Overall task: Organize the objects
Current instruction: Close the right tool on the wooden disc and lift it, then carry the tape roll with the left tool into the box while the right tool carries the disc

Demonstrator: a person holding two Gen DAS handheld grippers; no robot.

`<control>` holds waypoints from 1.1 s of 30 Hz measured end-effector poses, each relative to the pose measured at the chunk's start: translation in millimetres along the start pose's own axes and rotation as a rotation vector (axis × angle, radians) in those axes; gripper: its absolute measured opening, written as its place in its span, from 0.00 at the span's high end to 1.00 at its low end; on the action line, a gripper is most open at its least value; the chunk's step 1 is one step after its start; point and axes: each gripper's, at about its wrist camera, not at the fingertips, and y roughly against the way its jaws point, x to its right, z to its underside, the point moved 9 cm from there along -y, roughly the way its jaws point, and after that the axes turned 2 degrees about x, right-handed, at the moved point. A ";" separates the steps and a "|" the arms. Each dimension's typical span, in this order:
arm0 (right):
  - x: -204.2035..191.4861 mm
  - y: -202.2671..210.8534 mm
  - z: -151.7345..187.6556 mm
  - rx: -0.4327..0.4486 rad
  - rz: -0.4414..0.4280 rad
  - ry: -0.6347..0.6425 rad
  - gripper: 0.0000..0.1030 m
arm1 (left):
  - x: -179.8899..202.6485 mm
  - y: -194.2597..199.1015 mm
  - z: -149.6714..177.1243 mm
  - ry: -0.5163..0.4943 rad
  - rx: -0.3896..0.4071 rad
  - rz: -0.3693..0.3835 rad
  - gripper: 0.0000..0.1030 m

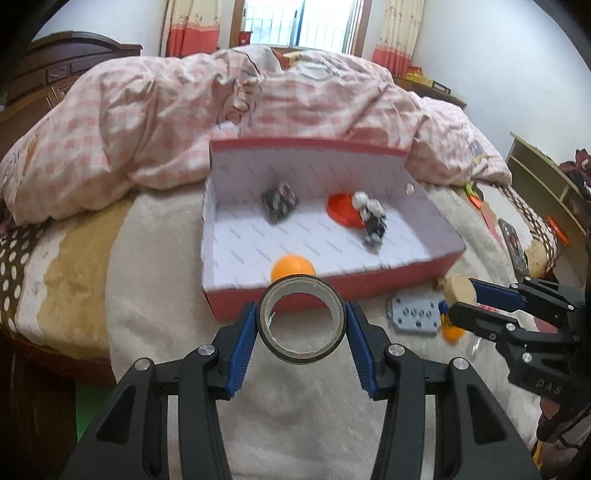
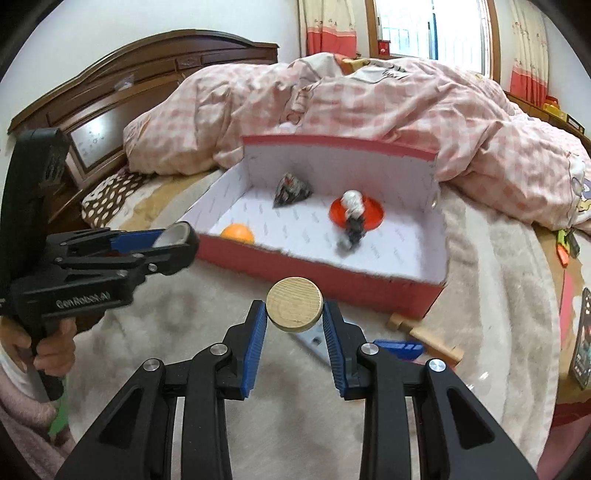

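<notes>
Red box point(image 1: 332, 291); orange ball point(image 1: 293, 267); pink-checked quilt point(image 1: 147, 122).

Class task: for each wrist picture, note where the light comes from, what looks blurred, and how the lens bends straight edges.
Left wrist view: daylight comes from the window, overexposed; the toy figure and dark packet in the red box are smeared, the tape roll sharp; box edges bow. Right wrist view: the same bright window; the figure is blurred, the wooden disc crisp; dark corners frame it.
</notes>
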 end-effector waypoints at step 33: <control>79.0 -106.5 -54.2 -0.127 0.092 -0.010 0.68 | -17.7 -130.9 -67.9 -0.024 -0.117 -0.056 0.54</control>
